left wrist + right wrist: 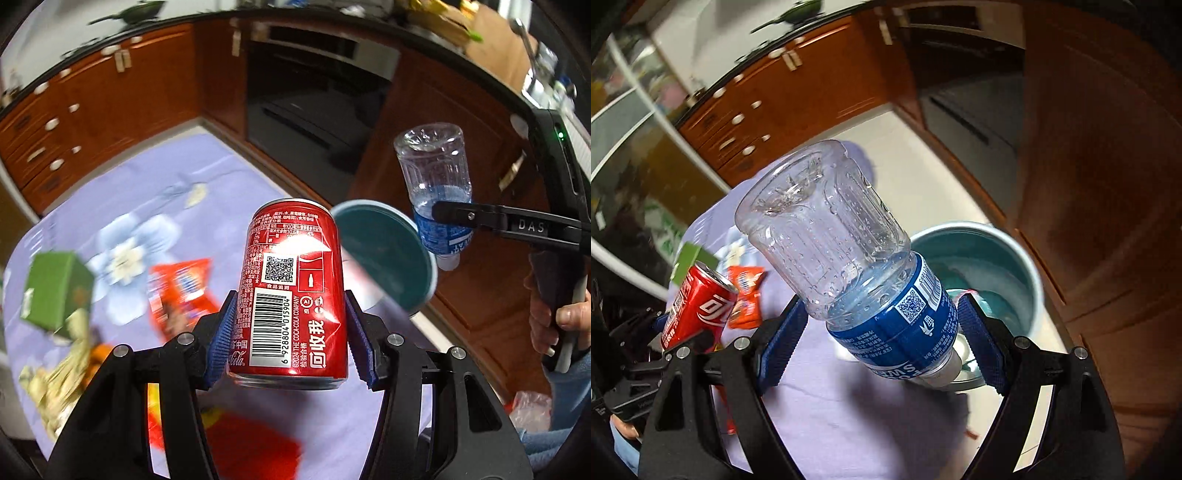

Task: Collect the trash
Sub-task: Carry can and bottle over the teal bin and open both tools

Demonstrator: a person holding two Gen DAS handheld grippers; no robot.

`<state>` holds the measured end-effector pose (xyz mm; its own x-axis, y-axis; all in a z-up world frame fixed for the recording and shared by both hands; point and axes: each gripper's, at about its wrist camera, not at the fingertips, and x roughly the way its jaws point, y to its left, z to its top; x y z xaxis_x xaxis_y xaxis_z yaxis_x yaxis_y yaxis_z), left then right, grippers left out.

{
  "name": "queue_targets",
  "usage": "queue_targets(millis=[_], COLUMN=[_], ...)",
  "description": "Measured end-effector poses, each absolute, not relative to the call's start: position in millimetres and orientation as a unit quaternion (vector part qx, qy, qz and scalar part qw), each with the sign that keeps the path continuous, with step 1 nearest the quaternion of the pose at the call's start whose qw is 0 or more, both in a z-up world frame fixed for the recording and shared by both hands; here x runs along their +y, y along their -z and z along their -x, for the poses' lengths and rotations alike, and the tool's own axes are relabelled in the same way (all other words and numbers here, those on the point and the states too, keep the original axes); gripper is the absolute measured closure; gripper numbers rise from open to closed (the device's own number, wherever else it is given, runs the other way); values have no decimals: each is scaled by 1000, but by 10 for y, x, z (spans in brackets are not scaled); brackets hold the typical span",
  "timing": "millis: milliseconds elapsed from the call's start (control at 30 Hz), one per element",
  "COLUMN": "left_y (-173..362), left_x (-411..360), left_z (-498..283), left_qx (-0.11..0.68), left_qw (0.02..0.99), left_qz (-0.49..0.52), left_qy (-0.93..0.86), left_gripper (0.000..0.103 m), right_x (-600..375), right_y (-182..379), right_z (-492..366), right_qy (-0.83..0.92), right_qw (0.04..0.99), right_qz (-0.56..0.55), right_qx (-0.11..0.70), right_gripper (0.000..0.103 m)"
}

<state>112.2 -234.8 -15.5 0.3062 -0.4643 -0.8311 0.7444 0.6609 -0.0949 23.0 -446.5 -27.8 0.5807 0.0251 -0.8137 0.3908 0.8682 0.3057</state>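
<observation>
Red aluminium fills the left claw (291,332): its blue pads are clamped on a Coca-Cola can (295,291), held aloft. The right claw (882,343) grips an almost empty, inverted water bottle (857,258) by its blue label, above the teal bin (1015,266). Neither is dropped yet. On the lilac floral cloth (184,177) an orange snack wrapper (181,291), a green carton (55,291) and blurred scraps apparently remain.
</observation>
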Motion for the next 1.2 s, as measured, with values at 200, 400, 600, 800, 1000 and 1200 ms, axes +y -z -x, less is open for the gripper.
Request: queue_targets(millis=[200,400,600,800,1000,1200], left_y=[386,627,858,931,873,812], left_x=[-3048,-3580,-3933,-4014,-3944,-3767], left_z=[-1080,-1055,-1052,-1160,-1188,-1219], left_qx=[467,483,499,503,505,504], left_qw=[762,734,713,720,726,740], left_qz=[-189,-213,-228,-229,-222,-208], left_qy=[406,428,436,421,410,394], left_gripper=[47,47,46,34,29,18], right_x=[-4995,-5286,-5539,-5564,-5555,-5495], right_y=[522,722,852,928,1010,1099], right_z=[-87,12,88,-17,-96,-188], right_qy=[132,148,157,153,143,131], right_qw=[842,827,817,812,808,803], right_qz=[-276,-299,-315,-320,-323,-322], right_qx=[445,453,458,464,472,485], right_gripper=[24,24,24,24,24,23])
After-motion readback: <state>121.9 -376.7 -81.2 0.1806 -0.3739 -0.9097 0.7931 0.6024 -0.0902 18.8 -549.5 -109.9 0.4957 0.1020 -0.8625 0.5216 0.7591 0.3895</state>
